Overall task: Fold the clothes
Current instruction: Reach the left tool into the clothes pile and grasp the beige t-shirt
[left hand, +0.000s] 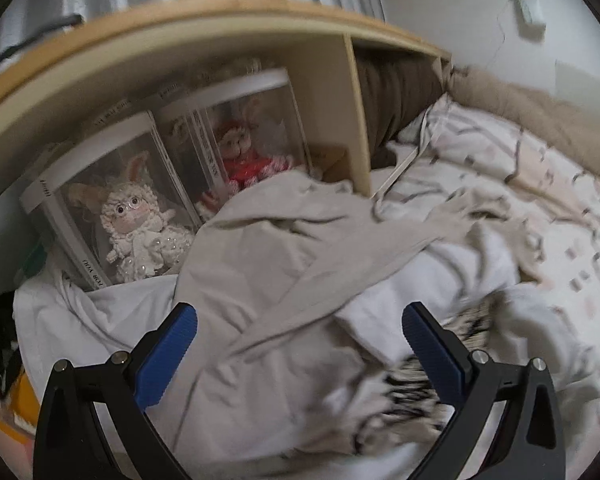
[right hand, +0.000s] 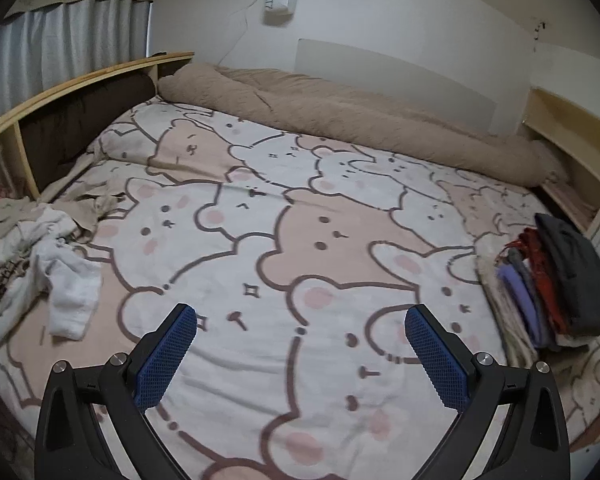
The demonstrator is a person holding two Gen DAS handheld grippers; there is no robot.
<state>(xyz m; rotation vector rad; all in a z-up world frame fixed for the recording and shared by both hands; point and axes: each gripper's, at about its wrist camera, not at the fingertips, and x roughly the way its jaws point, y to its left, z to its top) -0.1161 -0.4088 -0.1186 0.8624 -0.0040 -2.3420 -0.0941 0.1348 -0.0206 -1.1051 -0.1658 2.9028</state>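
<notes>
The left gripper [left hand: 300, 344], black-armed with blue ribbed pads, is spread wide and holds nothing. It hangs over a heap of unfolded clothes at the bed's left edge. A crumpled beige cotton garment [left hand: 268, 264] lies straight ahead of and between its fingers, with no visible contact. Beside the right finger, a white cloth [left hand: 452, 280] and a blurred black-and-white patterned piece [left hand: 428, 376] lie in the same heap. A plain white garment [left hand: 100, 312] lies beside the left finger.

Behind the heap stands a pale wooden headboard shelf [left hand: 180, 40]. Its left compartment holds two clear display boxes: one with a white crocheted rabbit doll [left hand: 140, 232], one with a red-dressed rabbit doll [left hand: 248, 156]. A dark brown cushion [left hand: 396, 92] fills the next compartment.

The right gripper [right hand: 300, 344], of the same build, is also wide apart and empty. It hovers above the bear-and-rabbit printed bedsheet [right hand: 300, 240] near the bed's front edge. The same heap of loose clothes [right hand: 40, 248] lies at the left edge of the bed, well apart from this gripper. A stack of folded clothes [right hand: 556, 288] in beige, purple, red and dark grey sits at the right edge. A rolled tan fleece blanket [right hand: 340, 112] runs along the far edge against the wall.
</notes>
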